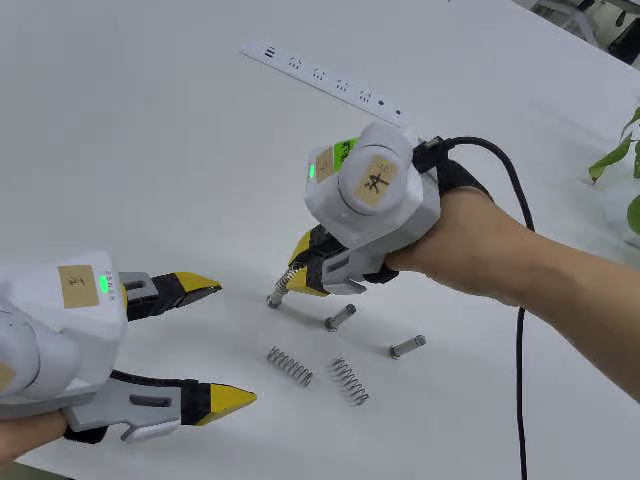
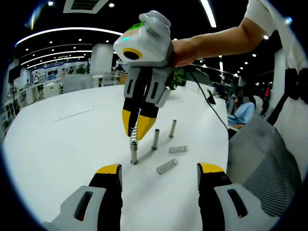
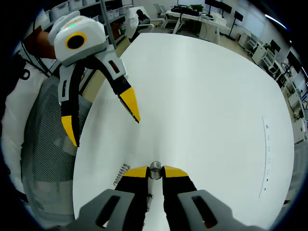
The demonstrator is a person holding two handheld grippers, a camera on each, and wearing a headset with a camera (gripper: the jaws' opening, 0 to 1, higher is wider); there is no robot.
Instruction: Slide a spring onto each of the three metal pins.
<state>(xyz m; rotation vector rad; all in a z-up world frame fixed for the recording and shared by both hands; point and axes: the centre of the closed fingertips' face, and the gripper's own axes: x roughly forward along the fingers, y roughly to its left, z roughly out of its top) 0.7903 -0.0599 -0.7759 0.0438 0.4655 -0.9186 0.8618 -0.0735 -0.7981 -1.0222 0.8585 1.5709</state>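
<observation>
The right gripper is held from above by the person's right hand. Its jaws are pressed together on a spring, which hangs upright between the yellow tips. This spring is directly over the left pin, the first of three metal pins standing in a row on the white table. In the left gripper view the lower end of the spring meets the top of this pin, but I cannot tell for sure whether it is already around it. The middle pin and the right pin stand bare, apart from each other. In front of the pins, on the person's side, one loose spring and a second loose spring lie flat on the table, near each other but not touching. The left gripper is low at the left side, just above the table, with its jaws spread wide and nothing between them; its yellow tips point toward the pins and the loose springs. A black cable runs from the right gripper along the person's arm. On the far side of the table lies a white power strip, and some green plant leaves show at the right edge.
</observation>
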